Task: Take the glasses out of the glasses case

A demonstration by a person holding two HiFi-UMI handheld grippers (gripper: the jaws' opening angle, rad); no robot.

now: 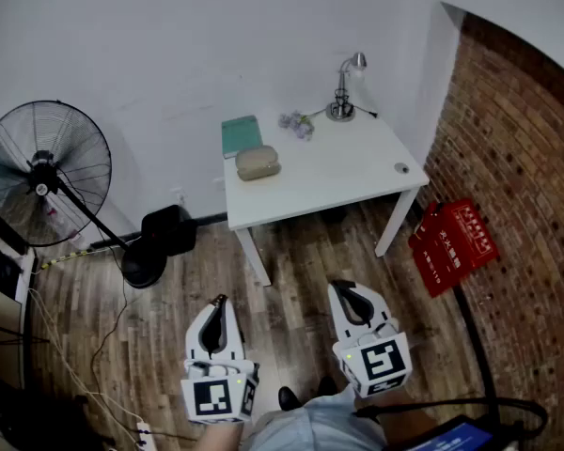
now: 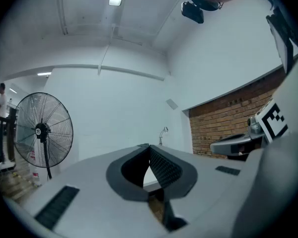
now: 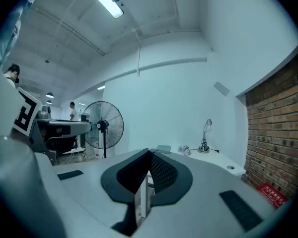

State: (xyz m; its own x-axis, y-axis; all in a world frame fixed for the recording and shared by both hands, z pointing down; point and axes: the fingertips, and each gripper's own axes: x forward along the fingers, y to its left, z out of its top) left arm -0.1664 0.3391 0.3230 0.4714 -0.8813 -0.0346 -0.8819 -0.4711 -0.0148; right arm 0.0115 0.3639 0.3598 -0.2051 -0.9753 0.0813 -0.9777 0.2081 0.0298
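Two tools closed, empty: left tool (image 1: pixel 221 301), right tool (image 1: pixel 344 287) — glasses case (image 1: pixel 258 163) well ahead on table (image 1: pixel 357 172), lid seemingly down.

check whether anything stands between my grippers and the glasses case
Nothing visible does. The left gripper and right gripper, both shut, hang over bare floor short of the table. The glasses case lies at the table's left side, with the teal notebook beyond it and the lamp farther right.
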